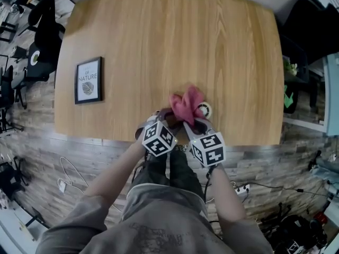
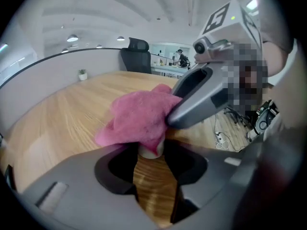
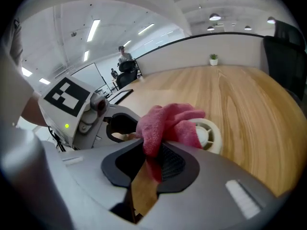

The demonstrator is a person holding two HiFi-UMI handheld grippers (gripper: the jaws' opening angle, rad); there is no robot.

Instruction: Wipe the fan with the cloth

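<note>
The head camera is looking steeply down from above the person, taking in the whole wooden table [image 1: 159, 36]. Each gripper camera is riding just behind its own jaws, very near, facing low across the tabletop. All three are sharing the pink cloth [image 1: 188, 103] and the fan [image 1: 205, 110]. The left gripper view is also catching the right gripper [image 2: 170, 119], and the right gripper view the left gripper [image 3: 122, 128].

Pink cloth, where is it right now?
In the head view the pink cloth sits at the near edge of the wooden table, draped on the small white fan and pinched by the right gripper.
</note>
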